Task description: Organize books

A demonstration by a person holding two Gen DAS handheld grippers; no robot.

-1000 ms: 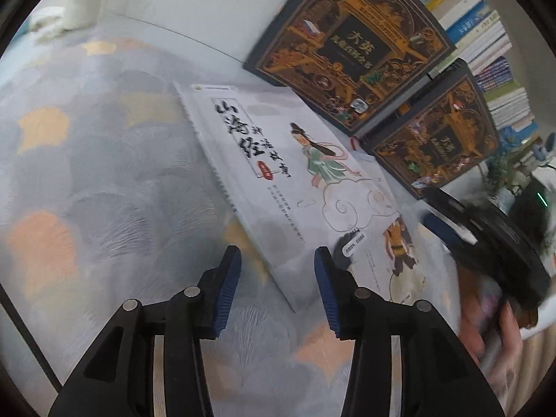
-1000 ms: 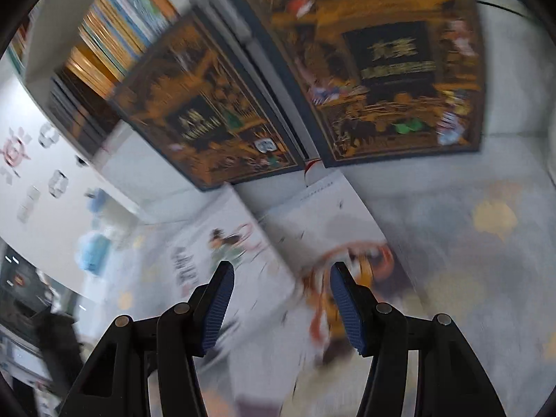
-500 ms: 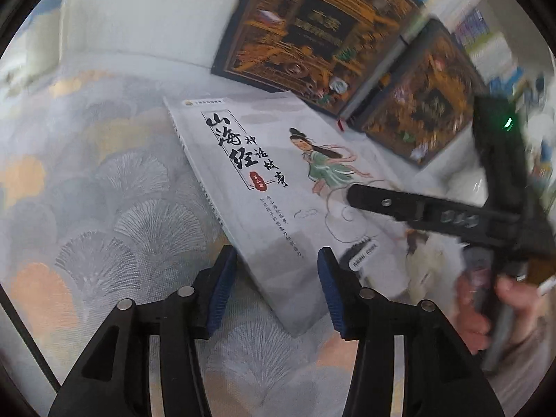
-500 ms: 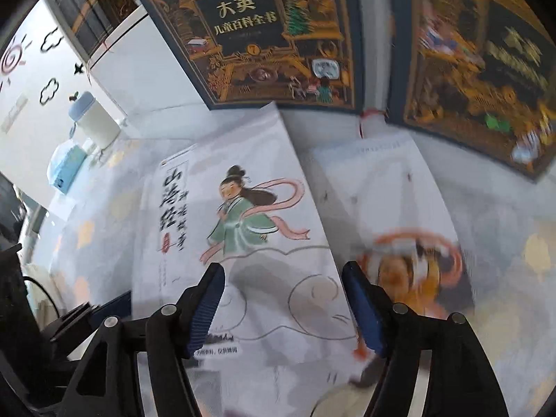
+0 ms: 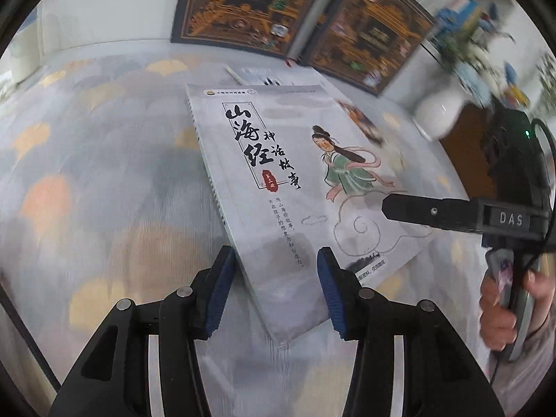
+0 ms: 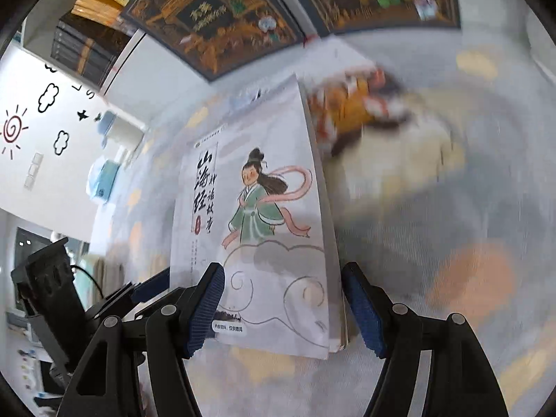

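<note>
White book [image 5: 278, 180] lies flat on the cloth [image 5: 87, 180], atop a second book peeking out at its 2 o'clock. Left gripper [image 5: 272, 285] and right gripper [image 6: 283, 307], jaws spread, bracket its near corners; likely squaring the stack.

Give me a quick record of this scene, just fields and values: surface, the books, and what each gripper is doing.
surface: patterned cloth
top book: white illustrated book, lying flat
underneath: second white book, partly covered
backdrop: two dark ornate books, leaning upright
left gripper: open, over the top book's near corner
right gripper: open, over the top book's near edge
</note>
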